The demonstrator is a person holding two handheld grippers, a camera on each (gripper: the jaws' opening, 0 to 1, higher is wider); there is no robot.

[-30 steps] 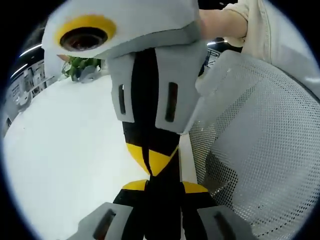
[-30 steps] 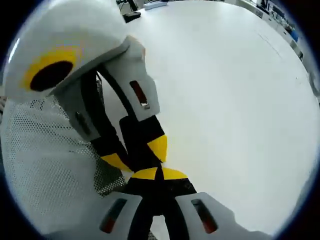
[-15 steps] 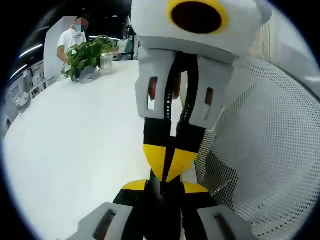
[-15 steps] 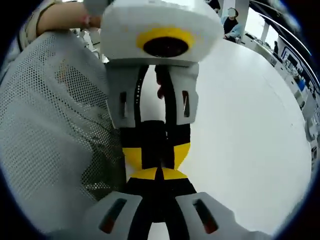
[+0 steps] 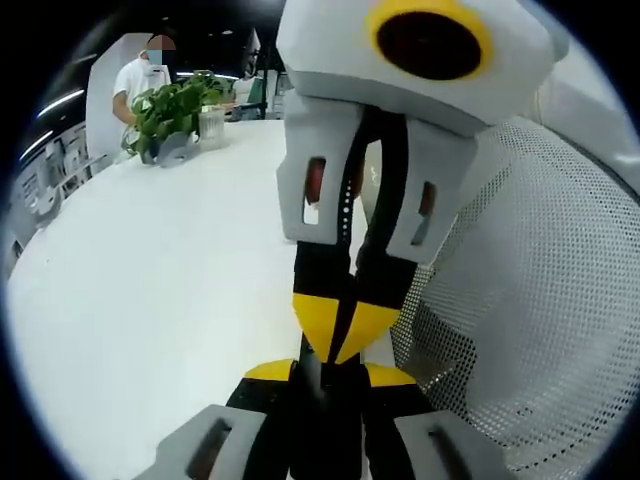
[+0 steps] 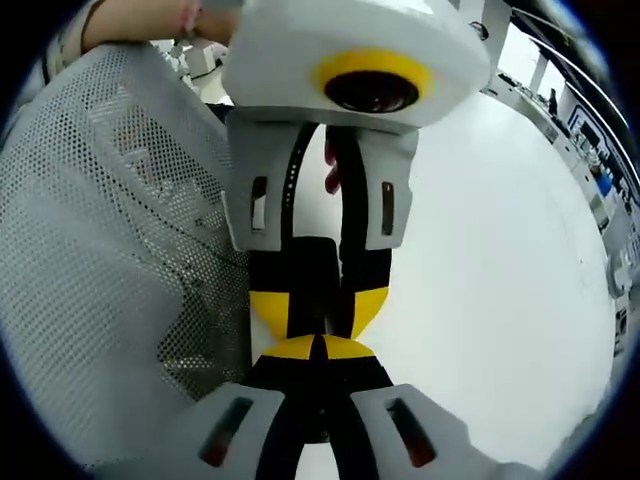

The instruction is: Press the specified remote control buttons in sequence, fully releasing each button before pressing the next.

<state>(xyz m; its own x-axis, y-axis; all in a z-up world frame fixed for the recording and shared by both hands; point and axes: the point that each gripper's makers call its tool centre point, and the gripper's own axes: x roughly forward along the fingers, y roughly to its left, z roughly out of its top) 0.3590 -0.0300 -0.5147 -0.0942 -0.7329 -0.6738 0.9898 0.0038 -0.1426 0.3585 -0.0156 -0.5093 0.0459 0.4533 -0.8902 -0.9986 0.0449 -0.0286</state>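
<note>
In the left gripper view the left gripper [image 5: 330, 372] rises from the bottom with its yellow-tipped jaws pressed together, holding nothing; the right gripper [image 5: 340, 330] comes down from above to meet it tip to tip, its own yellow tips closed to a point. In the right gripper view the right gripper [image 6: 318, 350] also has its jaws together and empty, with the left gripper [image 6: 316, 312] facing it from above, tips touching or just apart; I cannot tell which. Both hang over a bare white table [image 5: 140, 290]; a white mesh chair back [image 5: 530, 300] stands just beside them; a potted plant [image 5: 172, 110] sits far across the table, a person in white [image 5: 135, 75] behind it. The remote control cannot be made out.
</note>
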